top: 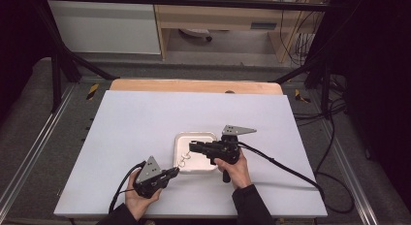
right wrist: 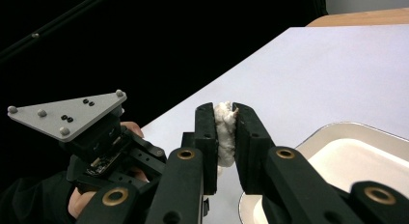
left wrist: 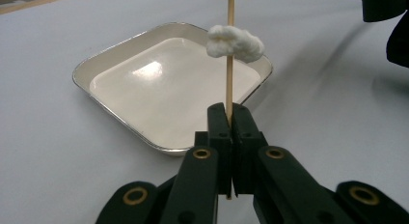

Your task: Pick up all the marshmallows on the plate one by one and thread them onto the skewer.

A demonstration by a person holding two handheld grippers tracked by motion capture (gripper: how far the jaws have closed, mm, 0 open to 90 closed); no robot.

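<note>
- Left gripper (left wrist: pixel 230 119): jaws closed on the lower end of a thin wooden skewer (left wrist: pixel 230 84), which stands upright between them, near the front left corner of the tray (left wrist: pixel 120 50).
- Skewer: one soft white piece (left wrist: pixel 235 42) is threaded partway up it; a second white lump shows at the top edge of the left gripper view, too cropped to identify. In the high view the skewer (top: pixel 183 160) leans over the near left part of the tray (top: pixel 209 135).
- Right gripper (right wrist: pixel 224 119): jaws narrowed onto another white piece (right wrist: pixel 224 132), which bulges slightly between them, held above the tray's left side; in the high view this gripper (top: pixel 193 147) points left over the tray.
- Tray: shallow, square, metal-rimmed with a pale bare floor, resting on the white table (top: pixel 145 118) near its middle.
- Handling, judged: the white pieces look light, spongy and easily squashed or torn, so a gentle side grip suits them. The skewer looks stiff but thin and liable to snap or pivot; a firm hold low on its bare end keeps the point steady.
</note>
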